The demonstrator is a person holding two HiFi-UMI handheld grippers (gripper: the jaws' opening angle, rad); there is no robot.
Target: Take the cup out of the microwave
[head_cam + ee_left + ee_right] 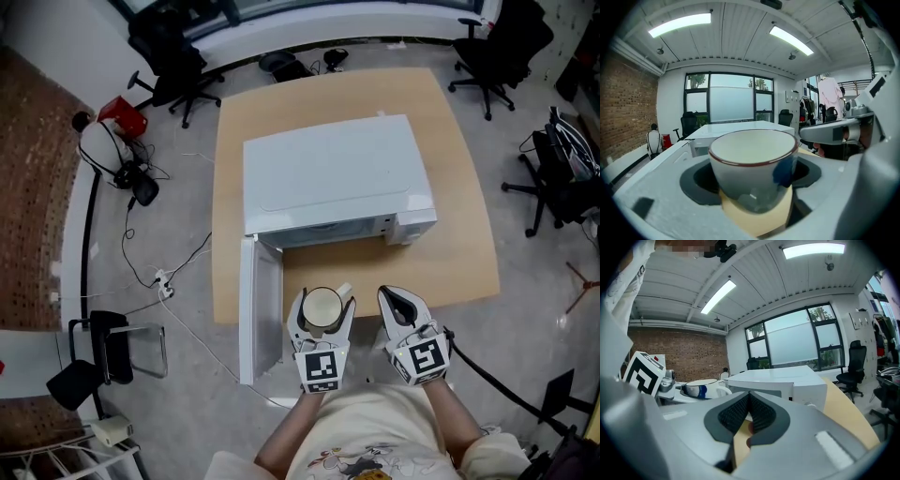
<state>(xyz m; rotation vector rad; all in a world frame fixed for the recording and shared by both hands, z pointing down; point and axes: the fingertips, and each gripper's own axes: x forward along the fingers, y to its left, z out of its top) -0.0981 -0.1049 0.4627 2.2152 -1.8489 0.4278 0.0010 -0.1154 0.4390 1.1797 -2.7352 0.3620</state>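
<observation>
The left gripper (322,302) has its fingers (696,180) clamped on either side of the cup (752,164). They grip the round grey body below the dark red rim, not the handle (345,291). The cup sits upright and looks empty. It is already clear of the microwave (333,178), held in the air about over the near edge of the desk (469,253), close to the person's body.

The main risk is probably the grip itself. The wall of the cup is glazed and curved, so the pads likely touch it along only a narrow band. A tilt or a jolt could let the cup turn or slide down between them. Held where it is, a dropped cup might miss the desk and hit the floor.

The right gripper (398,298) is just beside the left one, its fingers pressed together on nothing. Any sideways movement of either hand could knock it against the cup or the handle.

The microwave door (248,309) hangs open just to the left of the cup, reaching out past the desk edge. A swing to that side could strike it, so setting the cup down looks safer further in on the bare desk.
</observation>
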